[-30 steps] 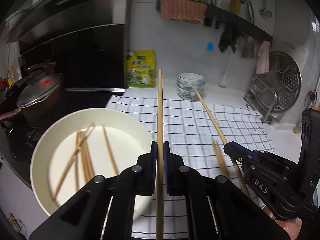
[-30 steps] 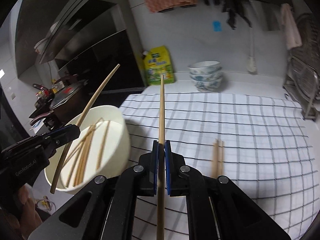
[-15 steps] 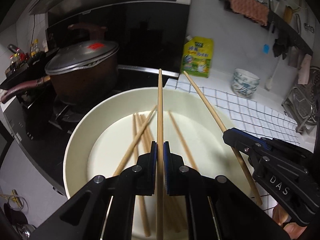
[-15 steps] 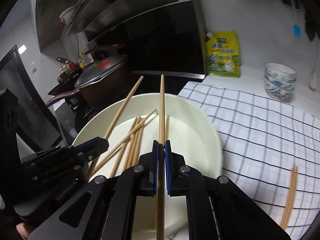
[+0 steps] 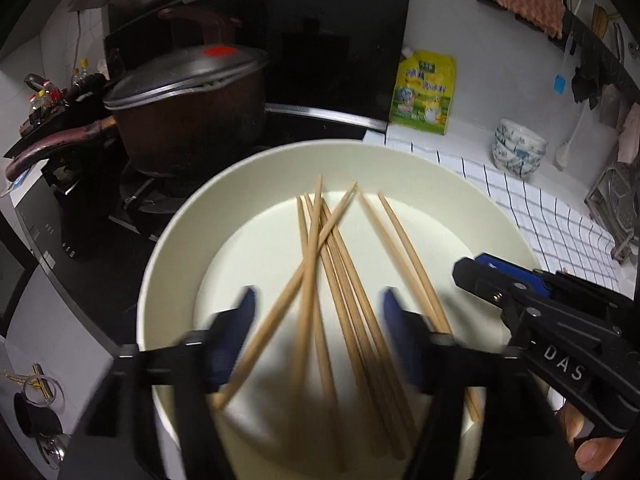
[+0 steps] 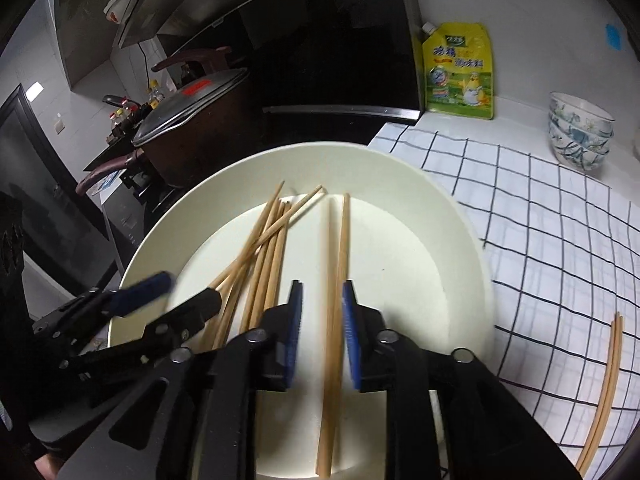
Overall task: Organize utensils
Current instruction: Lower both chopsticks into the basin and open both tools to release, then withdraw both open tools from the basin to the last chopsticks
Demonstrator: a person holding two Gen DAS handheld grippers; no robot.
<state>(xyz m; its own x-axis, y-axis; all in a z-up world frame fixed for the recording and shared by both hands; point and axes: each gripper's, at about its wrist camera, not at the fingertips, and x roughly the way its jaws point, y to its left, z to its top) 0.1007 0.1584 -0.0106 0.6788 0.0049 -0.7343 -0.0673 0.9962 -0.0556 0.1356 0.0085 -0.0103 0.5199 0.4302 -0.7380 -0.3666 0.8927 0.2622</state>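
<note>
- Left wrist view: my left gripper over the bowl, jaws opening wide, blurred, pads clear of any stick.
- Chopsticks lie loose in the bowl, some crossed.
- Right gripper near right, over the rim.
- Pot far left; pouch and small bowls far right.
- Right wrist view: my right gripper jaws opening, still narrow; one chopstick runs between the pads, untouched.
- Pair of chopsticks on the checked cloth, right of the bowl.
</note>
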